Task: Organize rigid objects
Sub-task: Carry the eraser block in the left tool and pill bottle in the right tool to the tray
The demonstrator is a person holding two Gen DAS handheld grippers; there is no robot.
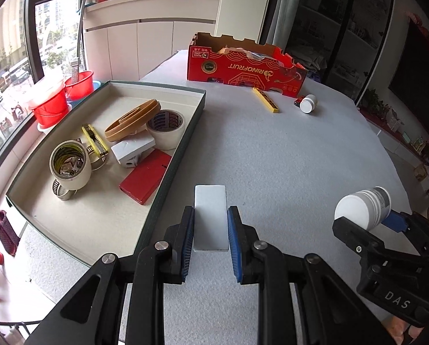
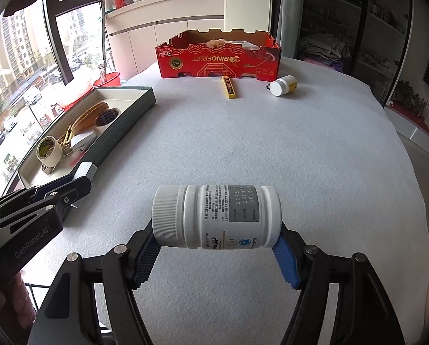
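Item 1 — left hand-held gripper (image 1: 210,240): pinching a white rectangular block (image 1: 210,215) between its blue pads, just beside the near corner of the green-walled tray (image 1: 168,172). Risk: the block is smooth-faced and held only along its lower sides; it may pivot or slip out during the carry over the tray wall, or clip that wall if brought in low.

Item 2 — right hand-held gripper (image 2: 217,244): pinching a white pill bottle (image 2: 216,217) end to end, cap against one pad, base against the other, above the grey tabletop (image 2: 272,143). Risk: the round bottle lies crosswise and may roll or squirt free if the pinch loosens.

Item 3 — tray contents: tape rolls (image 1: 165,128), a red box (image 1: 145,179), hose clamps and more, crowded toward the near side. Risk: a block set down on this pile may topple neighbours.

Item 4 — a yellow bar (image 2: 229,87) and a small bottle (image 2: 283,85) lie loose near the red carton (image 2: 217,61), not yet sorted.
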